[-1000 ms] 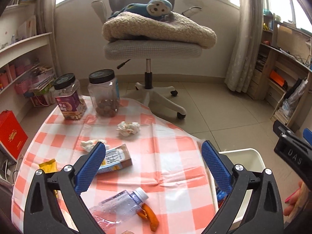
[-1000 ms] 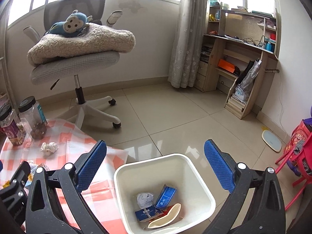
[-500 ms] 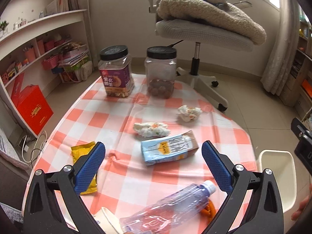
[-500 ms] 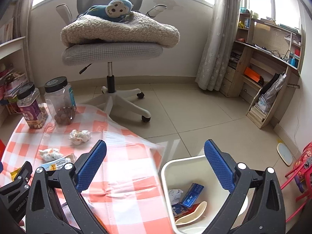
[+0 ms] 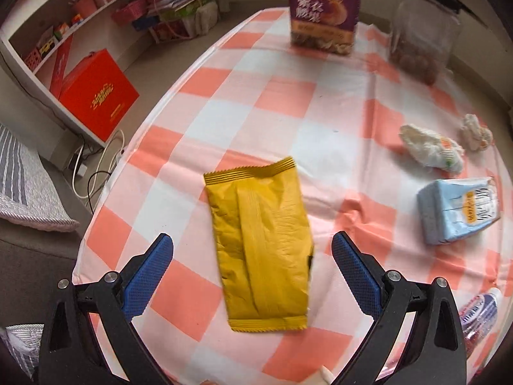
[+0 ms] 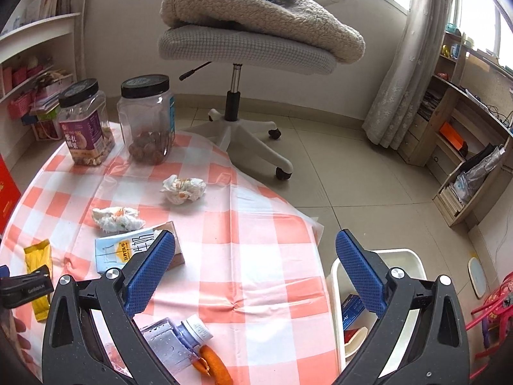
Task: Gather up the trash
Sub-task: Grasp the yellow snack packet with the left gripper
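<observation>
Several pieces of trash were spread over the checked table [image 5: 282, 102], and the step in hand was judged to be the pickup of the wrapper [image 5: 259, 247] by the left gripper [image 5: 252, 256]. A white bin [image 6: 413, 258] stood on the floor beside the table's right edge, partly filled already.

Next in size, two jars [image 6: 86, 122] were seen upright at the far side of the table and were judged not to be trash. A carton [image 5: 458, 211] lay on its side to the right of the wrapper, well apart from it, and a bottle [image 6: 174, 343] lay under the right gripper [image 6: 255, 276], which was held wide and empty above the cloth.

The wrapper lay flat, lengthwise between the left gripper's blue pads [image 5: 149, 276], which were spread wide on either side of it and were not touching it. Because the film is thin and lies flush on the cloth, a clean grasp was judged to need the fingers lowered until the tips pressed the cloth, then closed so that the film buckled upward into the pinch. Snagging the tablecloth was the risk to be watched, since loose folds were seen near the wrapper's right side.

Smallest, two crumpled tissues [image 5: 431, 152] lay beyond the carton.
</observation>
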`<action>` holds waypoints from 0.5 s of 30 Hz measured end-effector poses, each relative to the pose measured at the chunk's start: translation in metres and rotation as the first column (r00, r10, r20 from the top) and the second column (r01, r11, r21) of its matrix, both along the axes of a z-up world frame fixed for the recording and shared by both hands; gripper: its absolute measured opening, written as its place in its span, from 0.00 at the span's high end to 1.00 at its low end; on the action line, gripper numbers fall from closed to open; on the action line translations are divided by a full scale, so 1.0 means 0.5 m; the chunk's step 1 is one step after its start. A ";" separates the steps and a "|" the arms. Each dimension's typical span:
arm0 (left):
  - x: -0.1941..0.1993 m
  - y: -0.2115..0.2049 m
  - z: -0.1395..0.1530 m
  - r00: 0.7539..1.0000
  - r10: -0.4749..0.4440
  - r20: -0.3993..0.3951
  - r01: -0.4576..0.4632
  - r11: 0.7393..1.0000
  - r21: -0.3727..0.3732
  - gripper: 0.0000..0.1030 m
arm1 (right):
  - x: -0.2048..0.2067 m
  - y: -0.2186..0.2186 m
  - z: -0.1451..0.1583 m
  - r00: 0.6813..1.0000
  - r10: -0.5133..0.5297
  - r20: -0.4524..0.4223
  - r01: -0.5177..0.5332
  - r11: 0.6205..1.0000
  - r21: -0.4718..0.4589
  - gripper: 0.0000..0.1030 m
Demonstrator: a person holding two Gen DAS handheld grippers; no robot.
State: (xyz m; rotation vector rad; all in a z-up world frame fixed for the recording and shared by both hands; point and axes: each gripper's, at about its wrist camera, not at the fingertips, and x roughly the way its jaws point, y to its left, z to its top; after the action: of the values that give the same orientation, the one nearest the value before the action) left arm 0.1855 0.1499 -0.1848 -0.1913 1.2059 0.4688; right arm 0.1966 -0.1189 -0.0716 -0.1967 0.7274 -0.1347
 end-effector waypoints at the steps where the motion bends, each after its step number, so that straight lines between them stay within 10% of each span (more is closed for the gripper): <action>1: 0.004 0.012 -0.015 1.000 0.003 -0.021 -0.004 1.000 -0.024 0.07 | 0.005 0.003 -0.007 1.000 0.005 -0.016 -0.005 1.000 0.002 0.07; 9: 0.014 0.047 -0.060 0.999 -0.027 -0.026 0.022 0.983 -0.180 0.10 | 0.044 0.022 -0.068 0.983 0.080 -0.163 -0.071 0.995 0.065 0.07; 15: 0.003 0.021 -0.030 0.991 -0.126 0.037 0.130 0.972 -0.194 0.55 | 0.055 0.056 -0.089 0.970 0.158 -0.184 -0.146 0.986 0.080 0.07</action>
State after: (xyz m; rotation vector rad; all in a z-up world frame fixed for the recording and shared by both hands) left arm 0.1870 0.1603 -0.2000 -0.2852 1.2323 0.2340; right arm 0.2242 -0.0911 -0.1163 -0.2030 0.9027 0.0556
